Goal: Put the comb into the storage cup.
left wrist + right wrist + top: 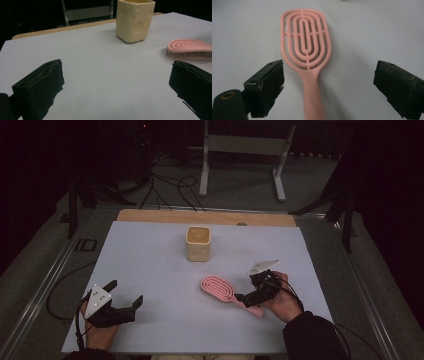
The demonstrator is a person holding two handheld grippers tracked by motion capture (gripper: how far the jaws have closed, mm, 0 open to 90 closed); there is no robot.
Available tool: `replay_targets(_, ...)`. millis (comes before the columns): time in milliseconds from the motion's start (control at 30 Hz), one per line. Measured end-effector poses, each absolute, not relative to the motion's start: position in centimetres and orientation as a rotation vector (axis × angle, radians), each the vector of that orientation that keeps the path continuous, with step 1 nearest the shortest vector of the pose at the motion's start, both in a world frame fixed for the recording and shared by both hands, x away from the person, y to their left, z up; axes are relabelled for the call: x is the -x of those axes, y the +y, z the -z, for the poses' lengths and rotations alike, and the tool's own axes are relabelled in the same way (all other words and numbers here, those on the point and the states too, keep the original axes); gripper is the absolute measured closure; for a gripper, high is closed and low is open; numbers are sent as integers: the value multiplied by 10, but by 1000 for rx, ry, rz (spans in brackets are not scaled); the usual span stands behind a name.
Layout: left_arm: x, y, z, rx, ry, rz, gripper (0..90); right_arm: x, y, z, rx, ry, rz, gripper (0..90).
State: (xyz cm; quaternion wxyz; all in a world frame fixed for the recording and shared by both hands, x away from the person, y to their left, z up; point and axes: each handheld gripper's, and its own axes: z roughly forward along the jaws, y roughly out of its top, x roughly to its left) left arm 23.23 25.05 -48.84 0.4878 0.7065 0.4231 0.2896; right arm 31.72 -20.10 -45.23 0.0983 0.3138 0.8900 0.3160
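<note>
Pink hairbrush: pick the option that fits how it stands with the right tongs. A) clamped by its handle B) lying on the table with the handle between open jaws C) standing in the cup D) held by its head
B: the pink hairbrush lies flat on the table, its handle between the wide-open jaws of the right tongs, touched by neither.

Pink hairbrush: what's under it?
The pink hairbrush lies bristles-down on the white table cover; dark bristles show through its slots and along its edge. The cover directly beneath is hidden. The right gripper straddles its handle, jaws open.
</note>
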Motion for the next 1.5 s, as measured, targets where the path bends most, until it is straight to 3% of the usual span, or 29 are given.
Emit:
replay_targets(433,-233,249,489,-1722,1025,-701,3,-328,-177,473,-873,2799,-744,102)
replay_targets(700,-233,249,489,-1724,1024,-700,3,-329,-165,487,-846,2871,-614,164)
replay_targets(1167,-233,248,489,-1724,1025,-699,3,-326,-155,496,-748,2931,-552,465)
replay_targets(1500,-233,248,489,-1728,1025,-699,3,-323,-148,493,-709,2938,-461,561)
